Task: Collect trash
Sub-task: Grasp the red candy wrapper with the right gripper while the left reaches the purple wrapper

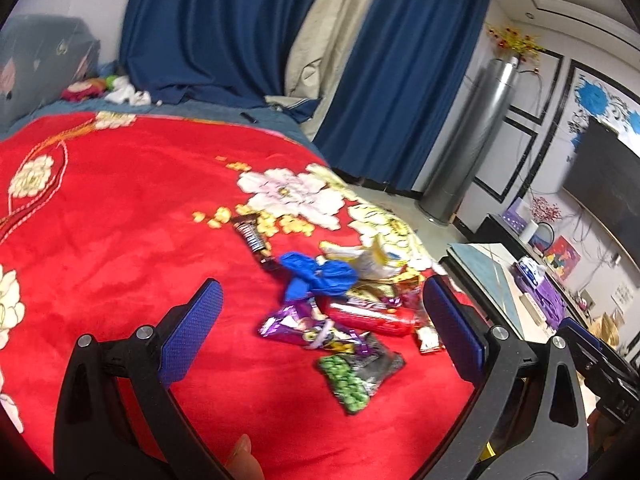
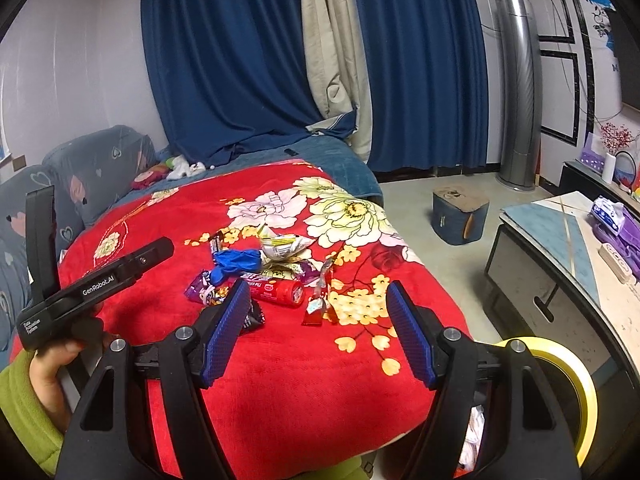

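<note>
A heap of trash lies on a red flowered blanket [image 1: 100, 220]: a red tube [image 1: 370, 316], a crumpled blue glove [image 1: 320, 276], purple wrappers [image 1: 288, 324], a green-pea packet [image 1: 352, 380], a brown candy bar wrapper [image 1: 252, 238] and a white-yellow bag [image 1: 368, 260]. My left gripper [image 1: 320, 320] is open and empty just above the heap. My right gripper [image 2: 320, 328] is open and empty, near the red tube [image 2: 276, 290] and a small red wrapper [image 2: 316, 304]. The left gripper's body [image 2: 92, 284] shows in the right wrist view.
A yellow-rimmed bin [image 2: 576, 392] stands by the bed's near right corner. A low table [image 2: 568, 240] with tissues is on the right, a dark box [image 2: 460, 216] on the floor, a tall silver cylinder [image 2: 520, 92] by blue curtains [image 2: 240, 60].
</note>
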